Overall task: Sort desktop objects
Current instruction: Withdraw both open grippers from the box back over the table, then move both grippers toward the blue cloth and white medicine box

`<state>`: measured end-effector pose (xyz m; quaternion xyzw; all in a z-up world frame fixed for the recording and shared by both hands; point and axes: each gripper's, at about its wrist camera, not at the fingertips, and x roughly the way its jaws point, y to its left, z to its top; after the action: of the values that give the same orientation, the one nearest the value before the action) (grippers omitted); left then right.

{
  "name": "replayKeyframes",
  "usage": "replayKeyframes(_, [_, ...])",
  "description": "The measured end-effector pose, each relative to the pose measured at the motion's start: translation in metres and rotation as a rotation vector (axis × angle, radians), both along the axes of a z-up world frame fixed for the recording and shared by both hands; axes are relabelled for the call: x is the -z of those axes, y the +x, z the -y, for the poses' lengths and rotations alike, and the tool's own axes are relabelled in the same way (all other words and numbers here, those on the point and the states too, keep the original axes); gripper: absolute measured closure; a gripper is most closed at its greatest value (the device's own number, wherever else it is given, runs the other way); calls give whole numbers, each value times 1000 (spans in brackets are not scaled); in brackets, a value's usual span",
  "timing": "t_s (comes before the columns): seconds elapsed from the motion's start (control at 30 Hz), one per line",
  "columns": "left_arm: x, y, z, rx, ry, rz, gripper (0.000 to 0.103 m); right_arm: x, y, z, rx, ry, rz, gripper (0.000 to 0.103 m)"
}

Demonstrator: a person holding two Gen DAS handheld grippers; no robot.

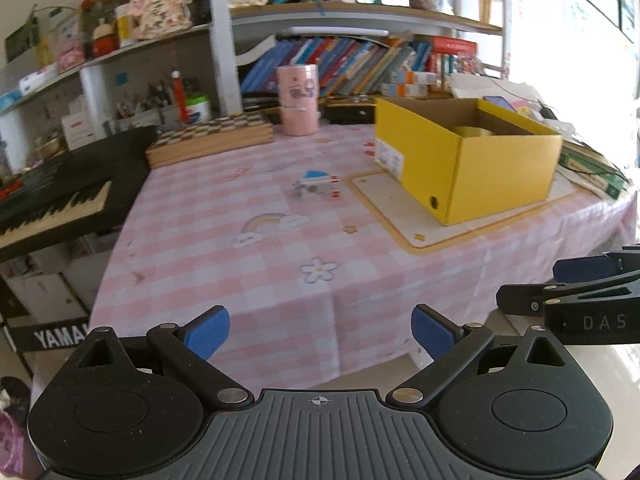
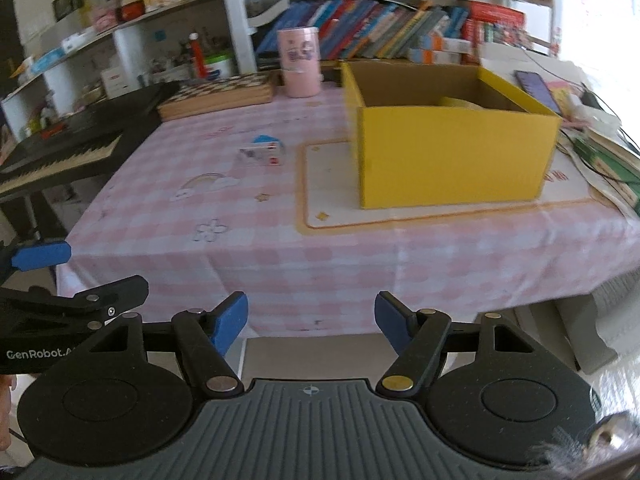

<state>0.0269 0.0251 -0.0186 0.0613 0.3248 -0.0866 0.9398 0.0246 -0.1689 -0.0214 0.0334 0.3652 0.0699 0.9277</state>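
A small blue-topped clear packet (image 1: 316,186) lies on the pink checked tablecloth (image 1: 224,240) mid-table; it also shows in the right wrist view (image 2: 264,150). An open yellow cardboard box (image 1: 460,156) stands on a cream mat at the right, with a yellowish roll inside (image 1: 476,131); the box shows in the right wrist view (image 2: 452,152) too. My left gripper (image 1: 320,330) is open and empty, off the table's near edge. My right gripper (image 2: 311,322) is open and empty, also short of the near edge.
A pink cylindrical tin (image 1: 299,100) and a chessboard box (image 1: 212,140) stand at the back. A black keyboard (image 1: 60,196) sits left of the table. Bookshelves (image 1: 360,60) rise behind. Books and cables (image 2: 600,144) lie right of the box.
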Motion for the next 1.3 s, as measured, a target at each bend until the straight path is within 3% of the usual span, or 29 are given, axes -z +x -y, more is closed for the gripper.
replayKeyframes(0.3, [-3,0,-20,-55,-8,14,4,-5,10,-24,-68,-18,25,34])
replayKeyframes(1.3, [1,29,-36,-65,-20,19,4,-8,45,-48,-107,-49,39,34])
